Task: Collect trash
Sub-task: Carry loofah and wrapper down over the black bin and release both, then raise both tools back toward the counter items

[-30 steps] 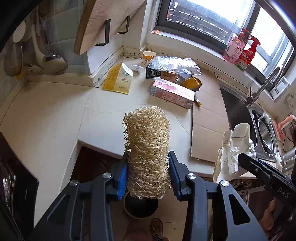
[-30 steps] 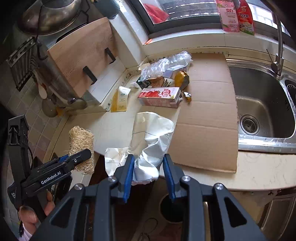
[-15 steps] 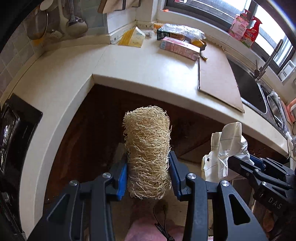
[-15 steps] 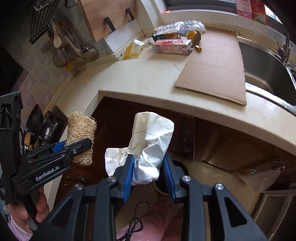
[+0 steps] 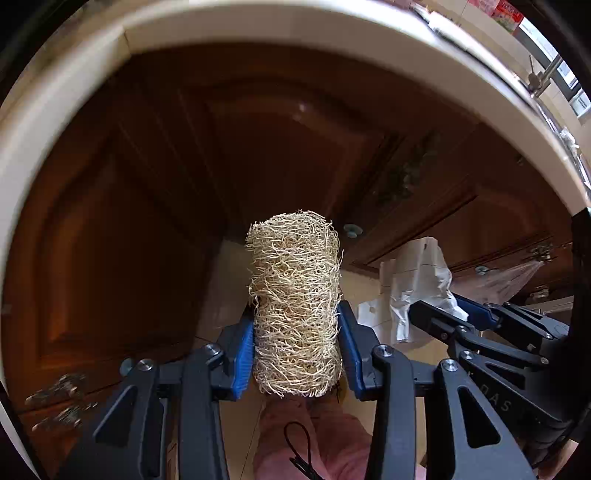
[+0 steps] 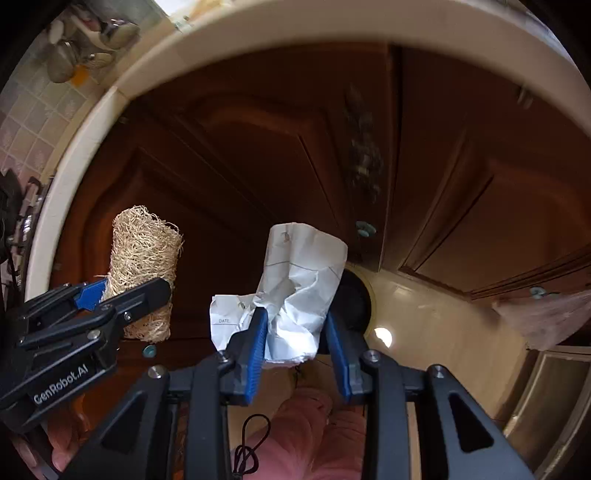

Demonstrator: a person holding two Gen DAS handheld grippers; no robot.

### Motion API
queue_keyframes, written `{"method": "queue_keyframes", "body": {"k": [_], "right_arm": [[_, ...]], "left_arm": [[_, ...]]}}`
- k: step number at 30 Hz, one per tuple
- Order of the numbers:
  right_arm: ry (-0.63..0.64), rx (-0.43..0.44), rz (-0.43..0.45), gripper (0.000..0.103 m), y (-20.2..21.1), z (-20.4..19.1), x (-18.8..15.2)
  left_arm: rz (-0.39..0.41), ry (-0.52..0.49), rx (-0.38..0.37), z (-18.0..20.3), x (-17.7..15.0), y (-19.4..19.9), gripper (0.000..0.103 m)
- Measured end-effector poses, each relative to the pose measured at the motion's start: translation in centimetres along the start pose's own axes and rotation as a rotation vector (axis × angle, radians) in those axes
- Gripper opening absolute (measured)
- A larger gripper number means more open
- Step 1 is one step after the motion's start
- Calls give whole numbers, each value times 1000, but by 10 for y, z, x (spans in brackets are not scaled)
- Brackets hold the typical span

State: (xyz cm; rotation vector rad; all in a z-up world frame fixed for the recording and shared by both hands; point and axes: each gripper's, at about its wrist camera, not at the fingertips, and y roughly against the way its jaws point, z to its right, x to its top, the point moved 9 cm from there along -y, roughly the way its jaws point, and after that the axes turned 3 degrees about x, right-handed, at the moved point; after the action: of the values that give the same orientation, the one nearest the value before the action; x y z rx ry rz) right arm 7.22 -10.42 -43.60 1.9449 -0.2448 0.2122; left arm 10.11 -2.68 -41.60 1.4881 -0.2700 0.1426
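Observation:
My left gripper [image 5: 296,325] is shut on a straw-coloured loofah roll [image 5: 295,295], which stands upright between the blue pads. The right wrist view shows that same loofah roll [image 6: 142,266] at the left, in the left gripper [image 6: 125,295]. My right gripper [image 6: 295,332] is shut on a crumpled white paper [image 6: 295,288]. From the left wrist view the paper [image 5: 417,280] and the right gripper [image 5: 443,314] appear at the right. A dark round bin opening [image 6: 351,299] with a cream rim sits on the floor just behind the paper, mostly hidden by it.
Dark brown cabinet doors [image 5: 258,147] fill the view under the cream worktop edge [image 5: 295,26]. The floor [image 6: 436,317] is pale and shiny. A clear plastic bag [image 6: 546,317] hangs at the right. A pink-clad leg [image 6: 306,432] shows below the grippers.
Both grippers have dropped from above the worktop to in front of the cabinet doors, still holding the loofah and the paper. The worktop items have left the view.

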Motion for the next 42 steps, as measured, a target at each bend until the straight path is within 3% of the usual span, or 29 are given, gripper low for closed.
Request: {"method": "queue_keyframes", "body": {"k": [8, 12, 13, 14, 16, 17, 18, 19, 22, 26, 32, 42], "right_arm": [[-3, -55, -91, 33, -146, 50, -20], [23, -74, -134, 36, -205, 69, -33], [18, -70, -151, 37, -217, 73, -37], [10, -67, -170, 37, -228, 77, -40], [-18, -55, -201, 51, -246, 85, -48], [-34, -53, -203, 59, -250, 91, -49], [-46, -49, -205, 76, -254, 94, -48], [-53, -44, -205, 82, -255, 97, -50], [-48, -49, -204, 82, -253, 93, -56], [-48, -52, -234, 82, -239, 88, -61], [-50, -38, -198, 82, -202, 85, -48], [19, -35, -116, 82, -84, 41, -18]], "left_arm": [[-109, 2, -70, -15, -29, -152, 40], [-153, -20, -63, -22, -39, -208, 45], [-165, -23, -66, -24, -41, -219, 53], [-181, -22, -76, -24, -45, -228, 75], [-205, -9, -81, -27, -50, -243, 92], [-214, 0, -96, -30, -52, -249, 94], [-231, 10, -108, -29, -57, -255, 95], [-246, 25, -113, -32, -60, -258, 95], [-259, 44, -82, -40, -64, -267, 95], [-258, 39, -62, -40, -62, -255, 95], [-218, 7, -45, -32, -47, -213, 95], [-42, -5, 2, -29, -2, -70, 95]]}}
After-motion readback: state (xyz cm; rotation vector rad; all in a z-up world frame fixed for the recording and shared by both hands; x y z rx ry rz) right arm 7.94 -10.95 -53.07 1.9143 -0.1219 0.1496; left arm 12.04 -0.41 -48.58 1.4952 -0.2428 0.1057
